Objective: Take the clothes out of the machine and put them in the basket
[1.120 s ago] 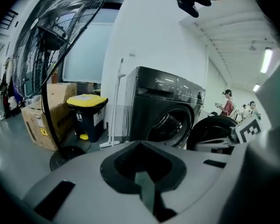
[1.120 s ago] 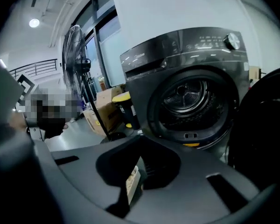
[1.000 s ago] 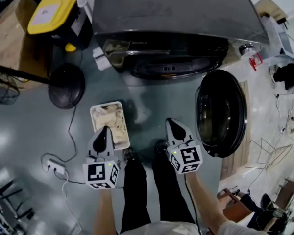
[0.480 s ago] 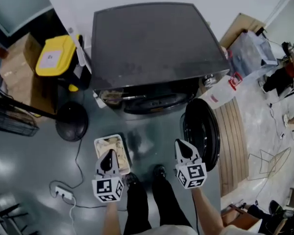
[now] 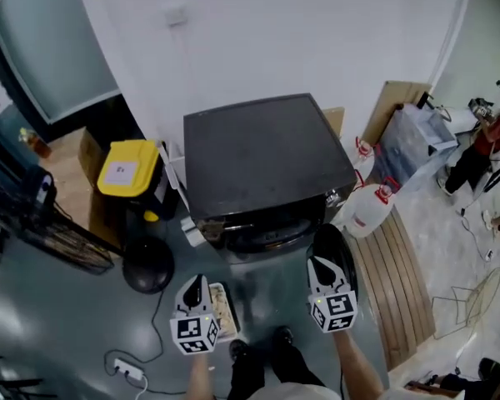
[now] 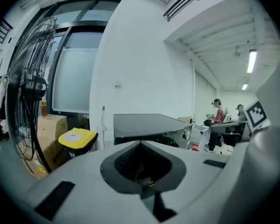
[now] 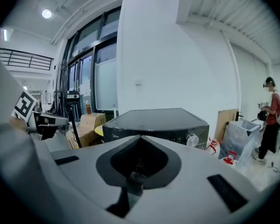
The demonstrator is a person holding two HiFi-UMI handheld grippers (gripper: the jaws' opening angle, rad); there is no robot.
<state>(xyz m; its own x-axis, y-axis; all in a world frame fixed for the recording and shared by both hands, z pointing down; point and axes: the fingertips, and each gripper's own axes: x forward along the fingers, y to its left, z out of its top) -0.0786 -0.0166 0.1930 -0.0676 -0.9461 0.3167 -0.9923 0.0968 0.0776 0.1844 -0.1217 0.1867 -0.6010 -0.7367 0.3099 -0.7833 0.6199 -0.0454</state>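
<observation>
Count: two claws, one machine, one basket.
My left claw (image 5: 193, 283) and right claw (image 5: 319, 263) both have jaws pressed together, gripping nothing, and are raised in front of the single dark machine (image 5: 265, 163). Its round door (image 5: 342, 252) stands open. One white basket (image 5: 234, 322) on the floor, just beside my left claw, holds pale clothes (image 5: 221, 305). I cannot tell what is in the drum.
</observation>
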